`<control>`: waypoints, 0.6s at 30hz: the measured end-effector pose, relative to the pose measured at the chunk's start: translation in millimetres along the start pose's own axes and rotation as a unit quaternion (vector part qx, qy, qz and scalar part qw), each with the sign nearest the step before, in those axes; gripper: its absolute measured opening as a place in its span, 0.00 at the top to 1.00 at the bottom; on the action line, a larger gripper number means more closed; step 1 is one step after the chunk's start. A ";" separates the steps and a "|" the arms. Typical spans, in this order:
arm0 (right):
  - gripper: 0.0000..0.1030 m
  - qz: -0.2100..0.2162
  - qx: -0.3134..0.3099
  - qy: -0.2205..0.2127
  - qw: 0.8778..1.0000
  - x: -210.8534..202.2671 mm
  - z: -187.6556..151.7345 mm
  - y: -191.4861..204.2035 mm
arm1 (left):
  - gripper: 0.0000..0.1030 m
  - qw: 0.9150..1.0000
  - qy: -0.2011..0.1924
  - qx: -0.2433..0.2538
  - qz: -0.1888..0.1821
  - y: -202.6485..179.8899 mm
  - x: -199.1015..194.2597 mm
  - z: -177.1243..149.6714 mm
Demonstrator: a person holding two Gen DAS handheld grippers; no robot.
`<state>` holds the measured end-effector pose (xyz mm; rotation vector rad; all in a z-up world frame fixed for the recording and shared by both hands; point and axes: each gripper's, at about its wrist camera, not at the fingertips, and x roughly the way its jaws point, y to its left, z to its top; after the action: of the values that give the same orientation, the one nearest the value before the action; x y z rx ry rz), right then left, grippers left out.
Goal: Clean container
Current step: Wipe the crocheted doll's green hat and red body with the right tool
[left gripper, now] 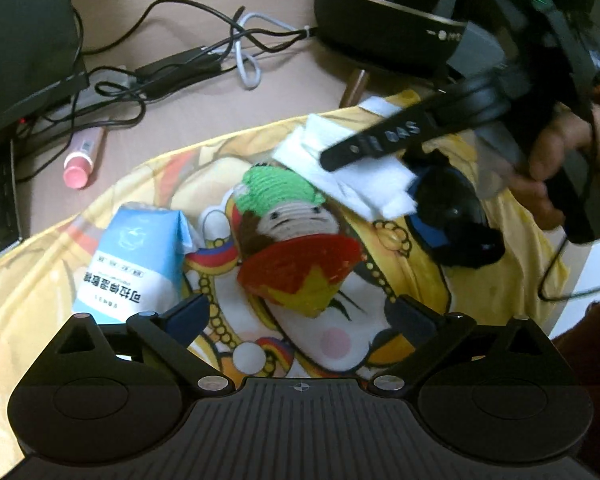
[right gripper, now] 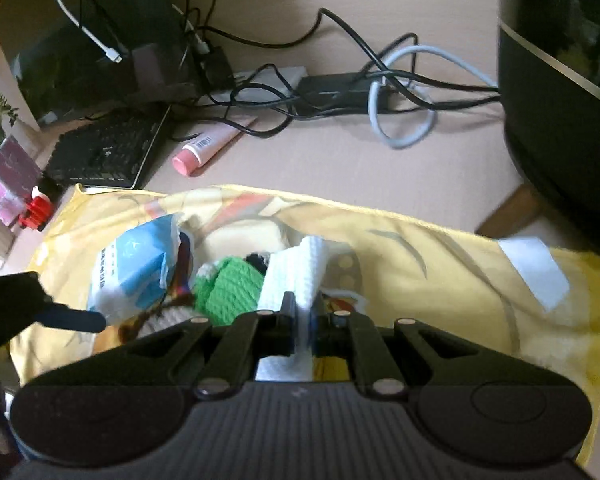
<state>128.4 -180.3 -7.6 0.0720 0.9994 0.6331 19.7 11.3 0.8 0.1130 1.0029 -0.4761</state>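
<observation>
A small red and yellow container (left gripper: 300,276) lies tilted on a yellow printed cloth (left gripper: 60,288), leaning against a crocheted doll with a green hat (left gripper: 280,196). My left gripper (left gripper: 296,312) is open, its fingers either side of the container's near end. My right gripper (right gripper: 302,320) is shut on a folded white tissue (right gripper: 300,268). In the left wrist view the right gripper (left gripper: 404,178) holds that tissue (left gripper: 352,176) just above and behind the doll. The container is hidden in the right wrist view.
A blue and white tissue pack (left gripper: 136,256) lies left of the doll. A pink tube (left gripper: 82,158), tangled cables (left gripper: 220,52), a keyboard (right gripper: 108,152) and a black appliance (left gripper: 384,20) sit on the beige desk behind the cloth.
</observation>
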 end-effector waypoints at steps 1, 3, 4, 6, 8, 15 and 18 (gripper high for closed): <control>0.93 0.017 0.014 -0.002 1.000 -5.4 -1.7 0.2 | 0.02 1.000 -0.002 -0.005 -0.007 2.5 1.3 0.5; 0.93 0.068 0.042 -0.012 0.997 -15.6 -5.7 5.7 | 0.02 1.000 -0.001 -0.015 -0.017 7.2 4.3 -0.7; 0.93 0.100 0.057 -0.018 0.993 -20.5 -7.8 10.6 | 0.02 1.000 0.001 -0.019 -0.022 8.9 4.9 -2.1; 0.93 0.148 0.062 -0.026 0.987 -25.1 -12.1 25.3 | 0.02 0.999 0.009 -0.031 -0.031 13.9 9.7 -2.5; 0.93 0.144 0.027 -0.018 0.989 -22.2 -19.0 43.6 | 0.02 0.998 0.017 -0.040 -0.036 17.5 13.6 -2.6; 0.93 0.087 0.080 -0.014 0.993 -28.0 -37.0 10.6 | 0.01 0.997 0.014 -0.063 -0.044 21.8 29.2 8.7; 0.93 0.050 0.106 -0.011 0.993 -30.4 -44.2 -10.5 | 0.01 0.996 0.016 -0.073 -0.042 22.0 41.8 18.2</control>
<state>86.4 -214.9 -12.4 0.3174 1.0429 0.6152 62.1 11.5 -26.8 -0.0517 1.0737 -0.4772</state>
